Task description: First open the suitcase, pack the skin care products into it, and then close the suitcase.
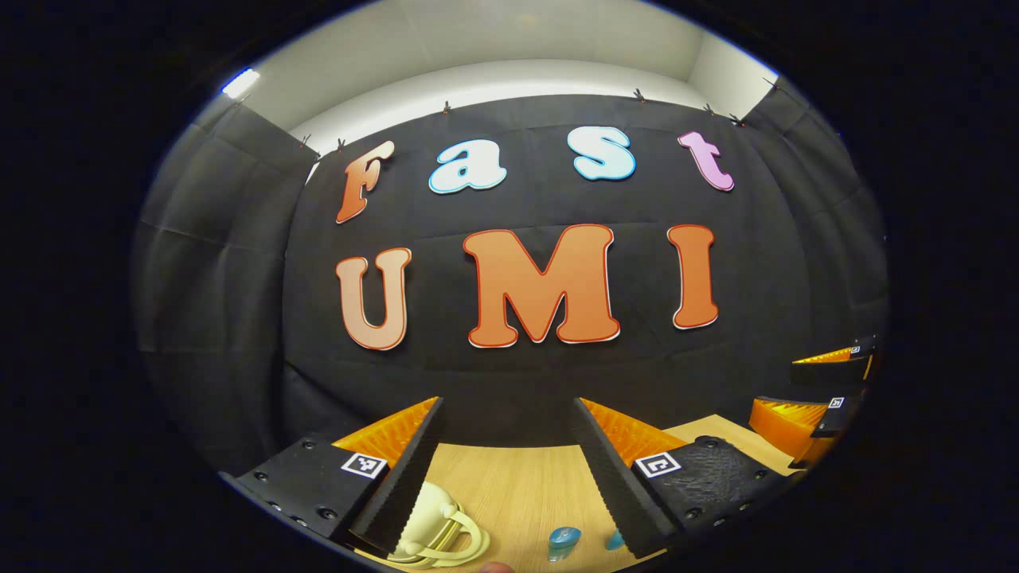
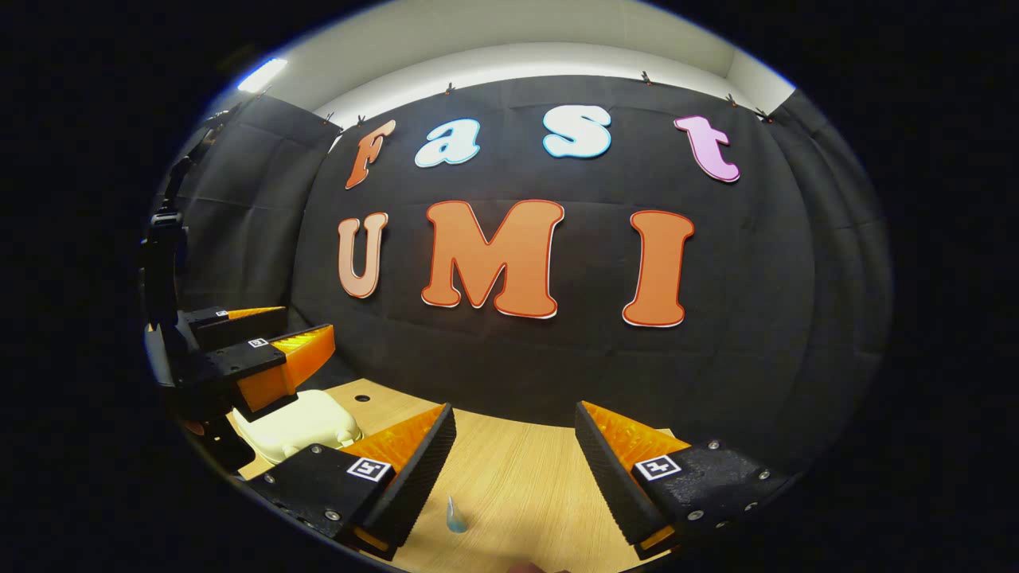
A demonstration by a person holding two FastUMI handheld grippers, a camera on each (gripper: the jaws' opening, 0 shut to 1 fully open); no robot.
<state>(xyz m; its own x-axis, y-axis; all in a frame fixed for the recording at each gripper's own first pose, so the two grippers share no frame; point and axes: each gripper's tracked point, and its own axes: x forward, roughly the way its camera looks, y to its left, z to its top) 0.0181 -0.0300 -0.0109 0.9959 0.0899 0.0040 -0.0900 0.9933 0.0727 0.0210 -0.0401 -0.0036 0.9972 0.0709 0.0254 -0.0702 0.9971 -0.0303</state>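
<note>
In the left gripper view my left gripper point(image 1: 509, 410) is open, held above the wooden table point(image 1: 517, 485) with nothing between its fingers. Below it lies the small cream suitcase point(image 1: 434, 529) with its handle, lid down. Two small blue skin care items point(image 1: 564, 543) lie on the table to its right, one partly hidden by a finger. The right gripper point(image 1: 820, 382) shows at the far right. In the right gripper view my right gripper point(image 2: 516, 418) is open and empty. The cream suitcase point(image 2: 298, 426) sits at the left under the left gripper point(image 2: 286, 334), and a small blue item point(image 2: 456, 517) lies below.
The black cloth booth wall stands close behind the table's far edge. A small hole point(image 2: 362, 397) marks the tabletop near the back left corner. Bare wood lies between the suitcase and the right side of the table.
</note>
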